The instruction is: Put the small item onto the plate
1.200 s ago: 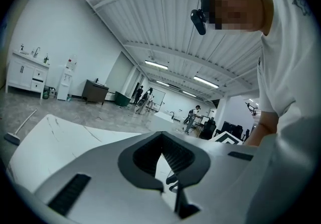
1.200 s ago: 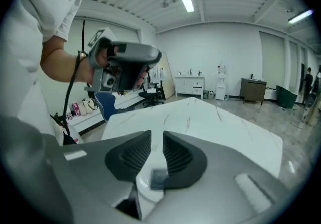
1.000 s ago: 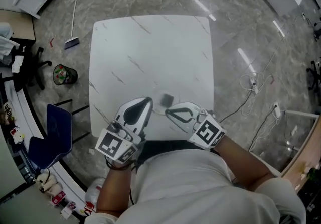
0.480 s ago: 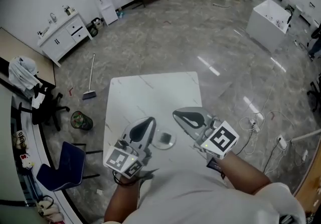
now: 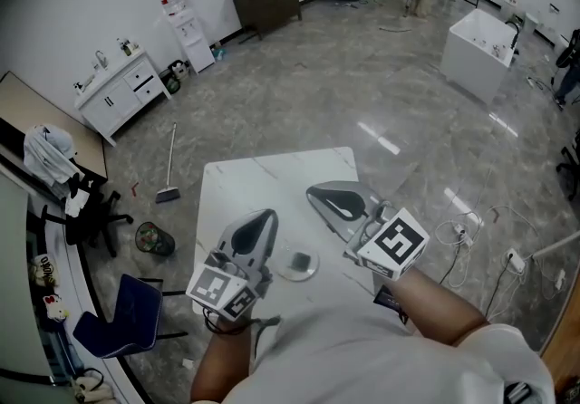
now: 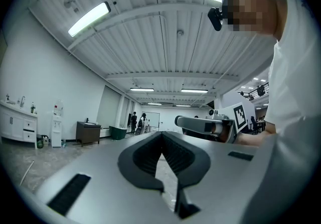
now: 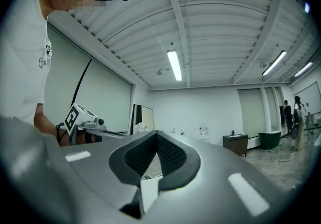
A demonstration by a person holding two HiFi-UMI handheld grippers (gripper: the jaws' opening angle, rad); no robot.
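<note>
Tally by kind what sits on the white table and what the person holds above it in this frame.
Plate: 1
Small item, lying on the plate: 1
Grippers: 2 (left gripper, right gripper)
Total: 4

the table [image 5: 263,185] top is smooth white marble-look with thin grey veins. the floor [image 5: 362,94] is glossy polished grey stone that mirrors the ceiling lights. the plate [image 5: 282,270] looks clear and glassy. the left gripper [image 5: 268,214] and right gripper [image 5: 313,191] have matt grey plastic shells, and their pads [image 6: 175,155] are black, finely ribbed rubber. the shirt [image 5: 362,348] is white cloth.
</note>
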